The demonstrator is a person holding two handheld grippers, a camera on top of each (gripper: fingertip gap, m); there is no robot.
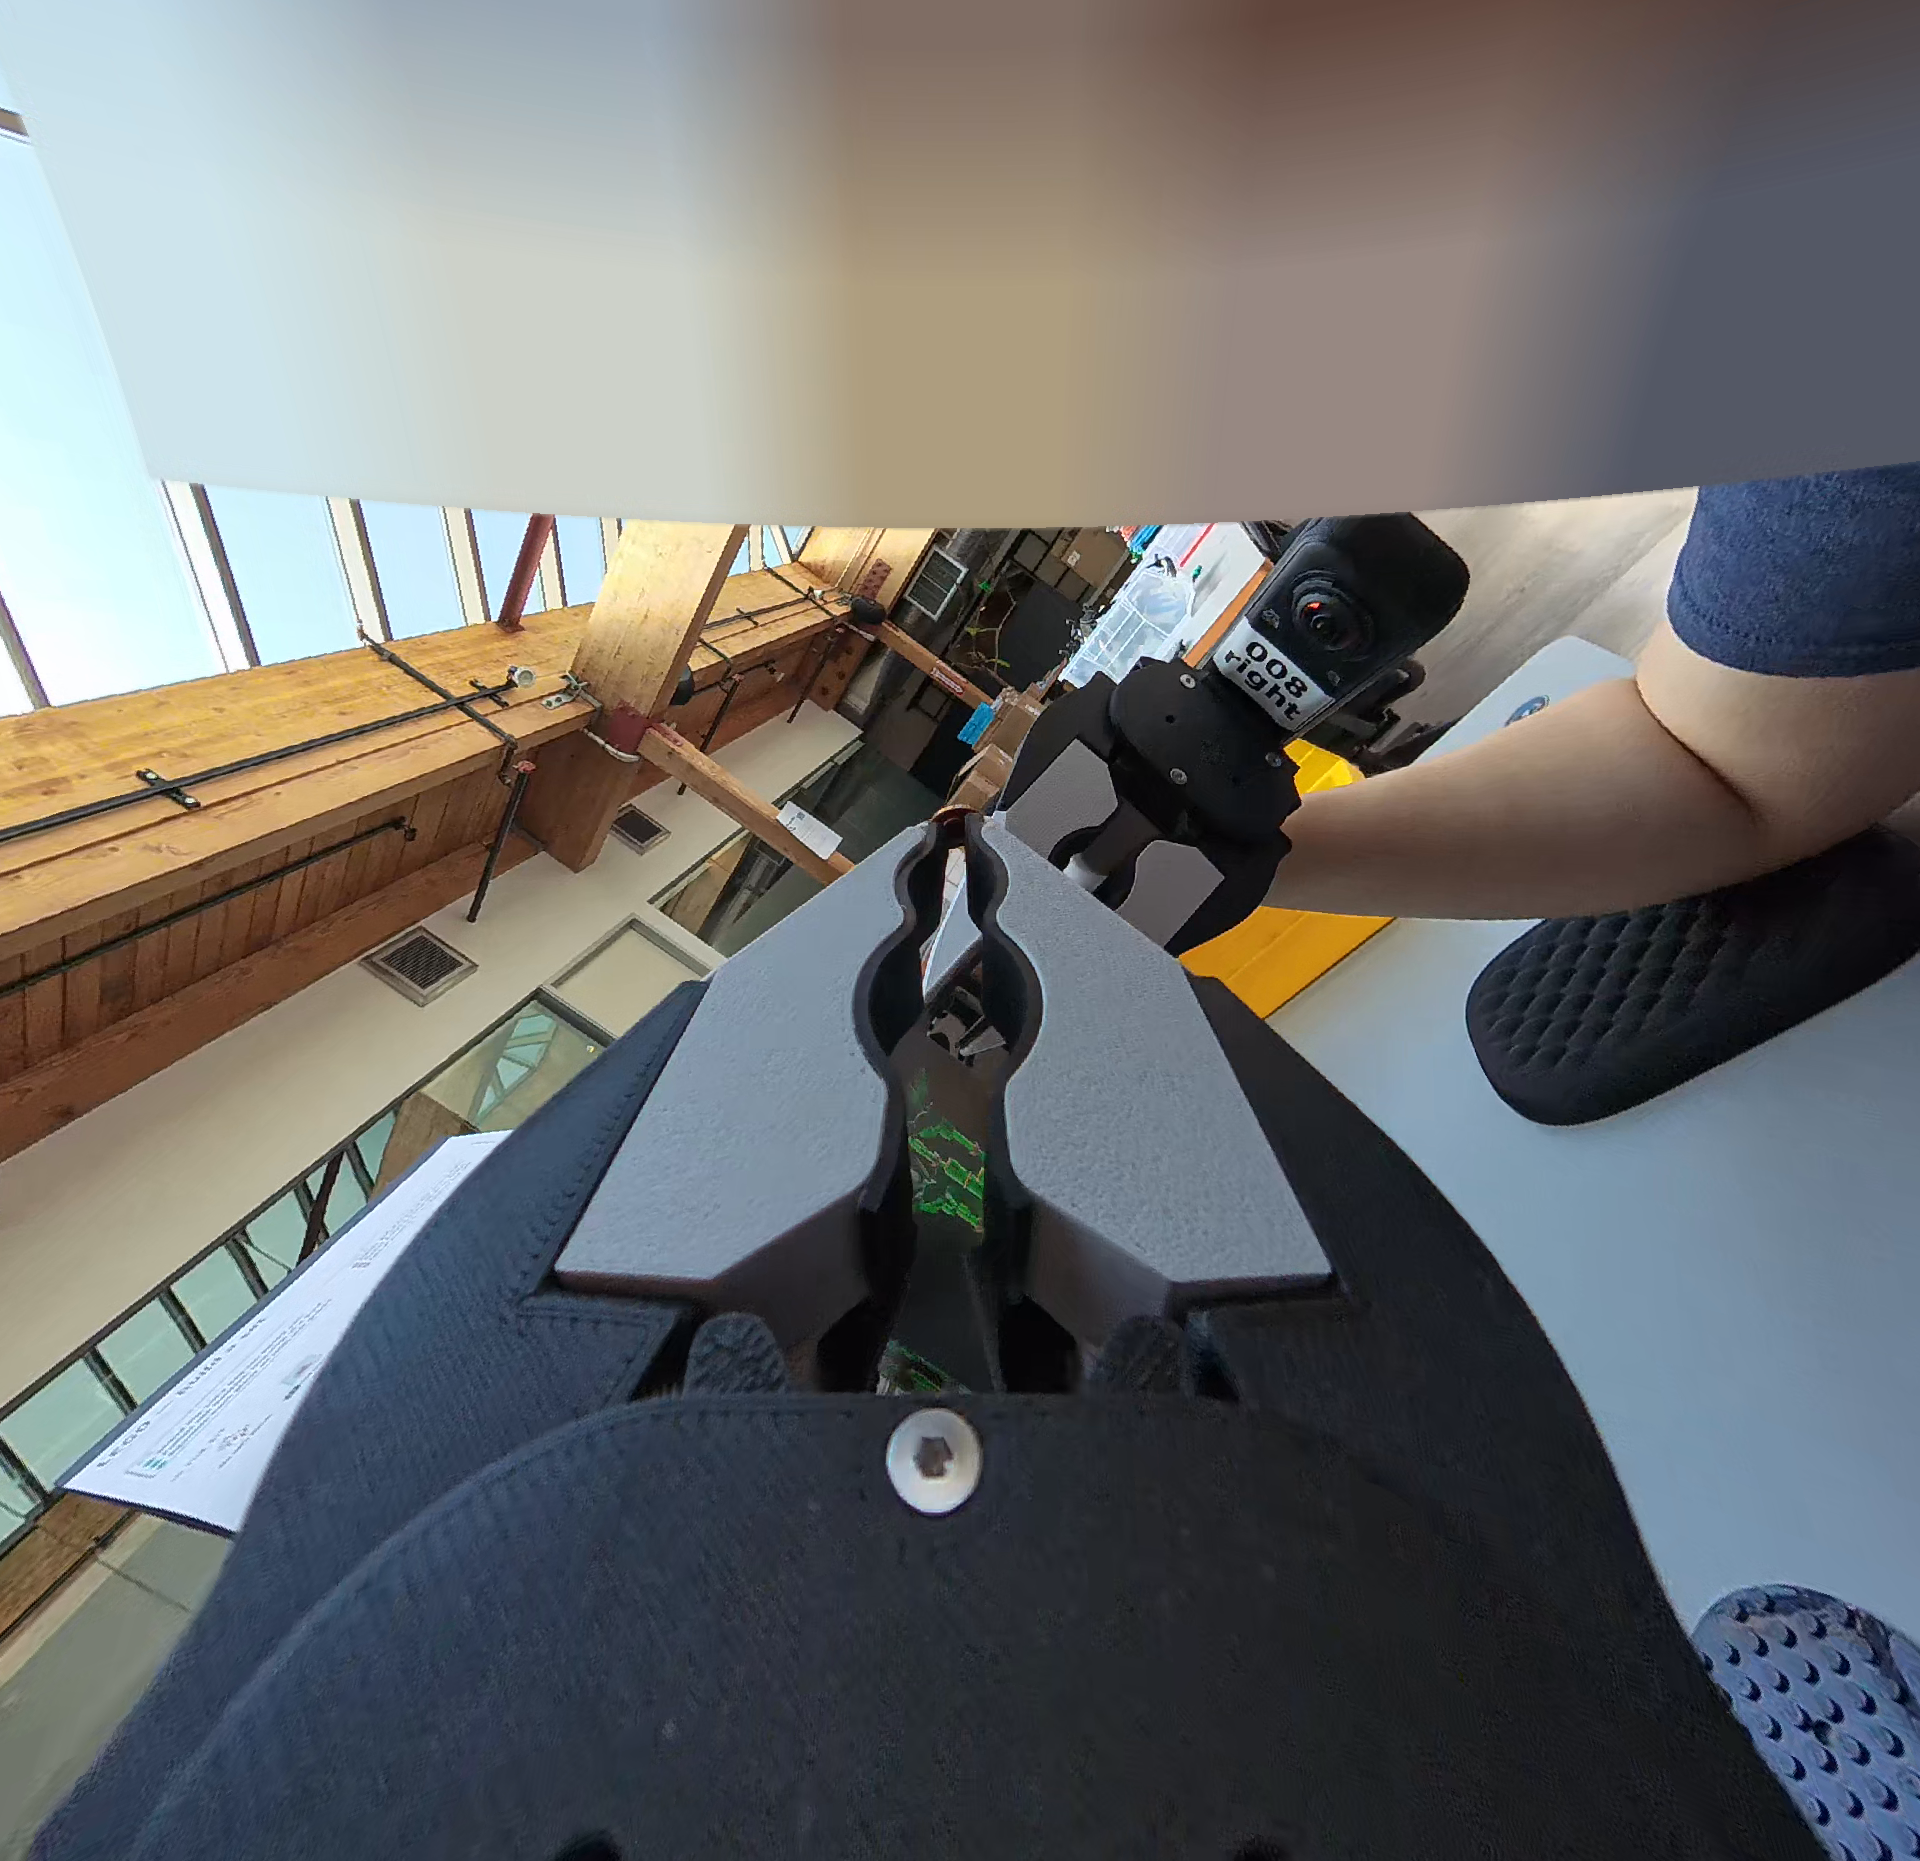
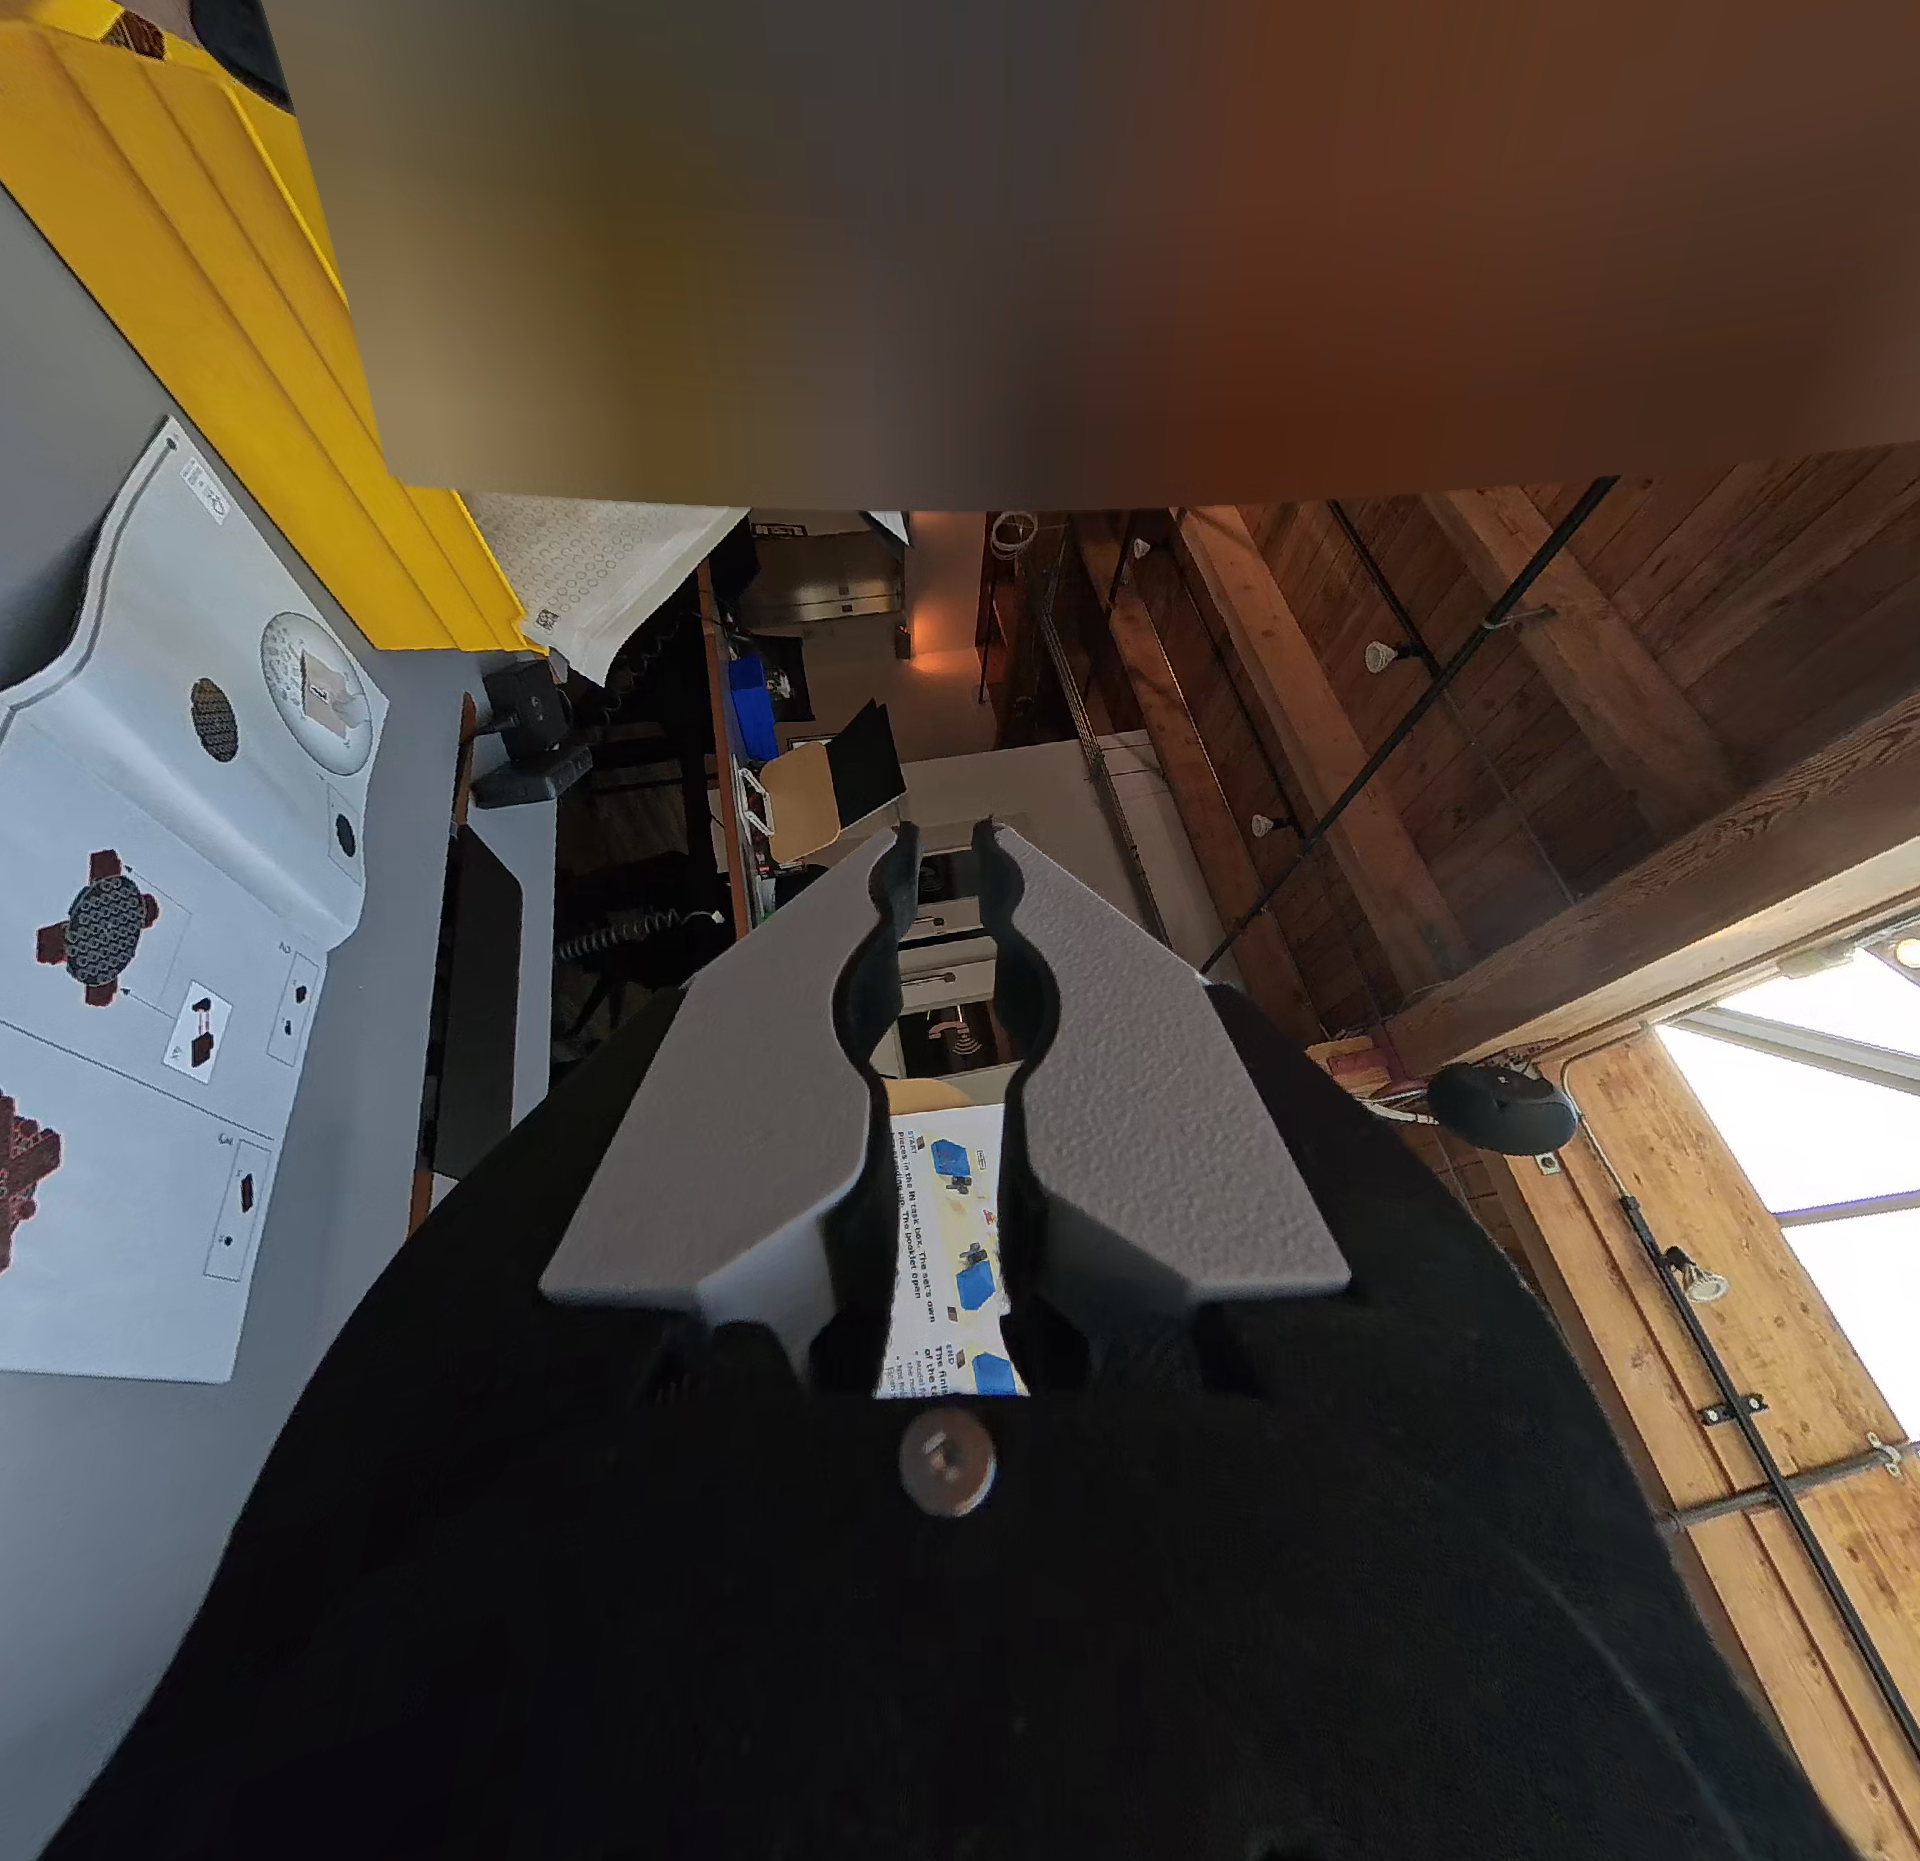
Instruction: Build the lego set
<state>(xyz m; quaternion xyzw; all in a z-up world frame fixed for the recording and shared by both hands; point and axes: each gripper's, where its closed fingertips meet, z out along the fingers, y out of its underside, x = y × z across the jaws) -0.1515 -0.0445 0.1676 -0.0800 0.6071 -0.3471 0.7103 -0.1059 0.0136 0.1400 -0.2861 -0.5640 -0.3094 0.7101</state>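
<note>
Meanwhile left gripper (image 1: 948,832) nearly closed, pinching small reddish-brown piece (image 1: 945,824); right gripper (image 2: 945,840) slightly parted, empty, beside yellow bin (image 2: 208,284), contents hidden.

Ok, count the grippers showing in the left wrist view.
2. The left gripper fills the foreground, its tips pinching a small reddish piece. The right gripper sits open just beyond it. None seems hidden.
</note>
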